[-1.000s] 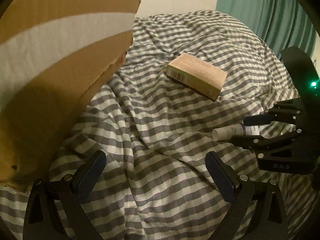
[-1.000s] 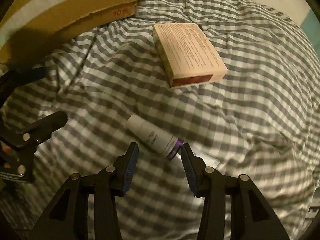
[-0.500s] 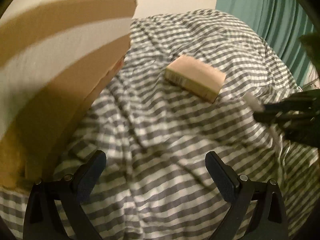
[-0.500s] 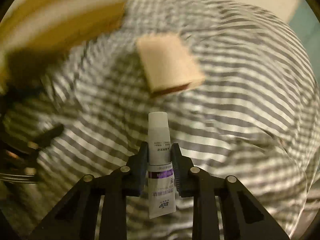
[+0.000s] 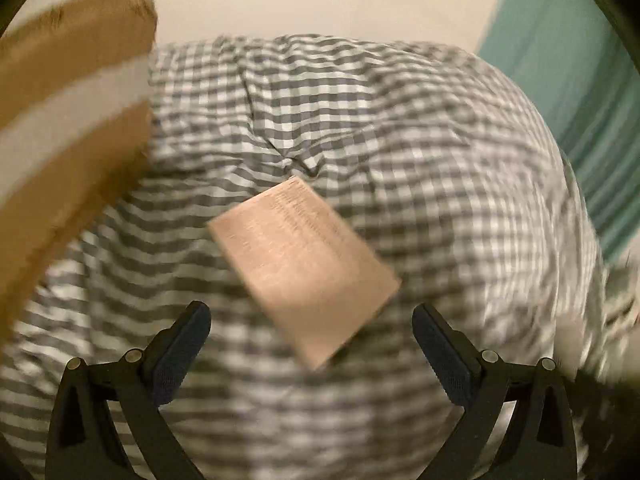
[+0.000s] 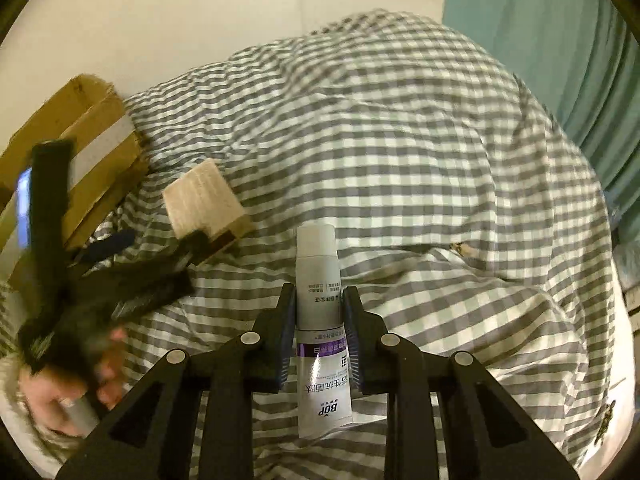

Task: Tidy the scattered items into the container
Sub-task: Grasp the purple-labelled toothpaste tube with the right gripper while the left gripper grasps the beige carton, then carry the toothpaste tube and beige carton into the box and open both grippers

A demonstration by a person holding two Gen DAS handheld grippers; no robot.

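Two grippers: the right gripper (image 6: 318,330) clamps the tube (image 6: 320,320), long axis running forward between its pads. The left gripper (image 5: 310,342), jaws wide and empty, faces the pink box (image 5: 306,264) just ahead, lying skewed; the cardboard container (image 5: 68,120) stands to its left.

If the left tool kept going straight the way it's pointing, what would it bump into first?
Probably the tan box, lying on the checked bedcover just ahead of the open left tool. The blur makes depth uncertain.

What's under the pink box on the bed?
The pink box lies on the checked blanket. Only blanket shows around its edges; anything right beneath the box is covered, so I cannot tell.
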